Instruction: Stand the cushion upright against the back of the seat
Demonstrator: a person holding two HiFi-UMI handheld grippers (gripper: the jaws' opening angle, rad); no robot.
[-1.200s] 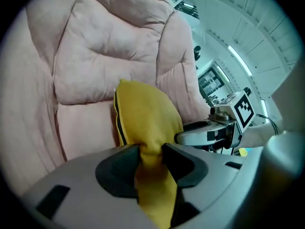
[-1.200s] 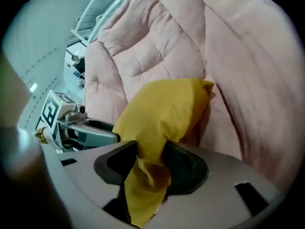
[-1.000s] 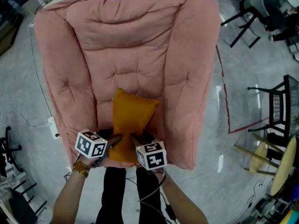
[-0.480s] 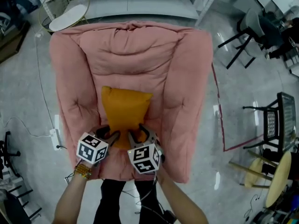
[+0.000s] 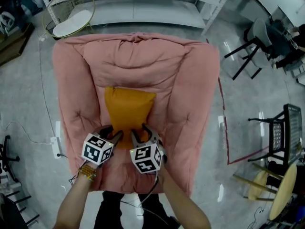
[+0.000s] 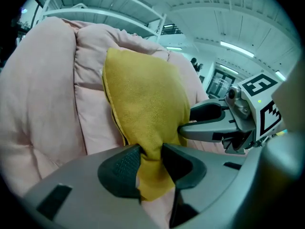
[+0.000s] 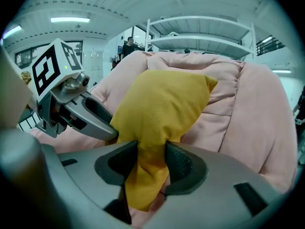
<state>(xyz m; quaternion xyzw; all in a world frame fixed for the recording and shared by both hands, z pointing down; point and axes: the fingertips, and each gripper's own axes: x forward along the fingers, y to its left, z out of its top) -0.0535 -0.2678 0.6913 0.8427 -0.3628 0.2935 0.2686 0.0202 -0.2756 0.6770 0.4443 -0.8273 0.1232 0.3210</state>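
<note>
Left gripper point(image 6: 151, 151): jaws part-way closed and clamped on a bunched fold at the lower edge of the yellow cushion point(image 5: 128, 109). They have just been closing, with the fabric pinched between the pads and a tail of it hanging below them.

Right gripper point(image 7: 151, 149): jaws about half open, pressing from both sides on a second gathered fold of the same lower edge, just beside my left one. The two grippers are near each other at the front of the seat (the marker cubes almost side by side in the head view).

Cushion: raised on its lower edge over the middle of the pink armchair point(image 5: 190, 80), its top corners pointing toward the backrest point(image 5: 138, 61). In both gripper views it stands roughly upright in front of the back padding, between the two padded arms. Whether its far face touches the padding, I cannot tell.

Surroundings: a black chair point(image 5: 281, 128) stands well apart on the grey floor point(image 5: 19, 94) to the right.
</note>
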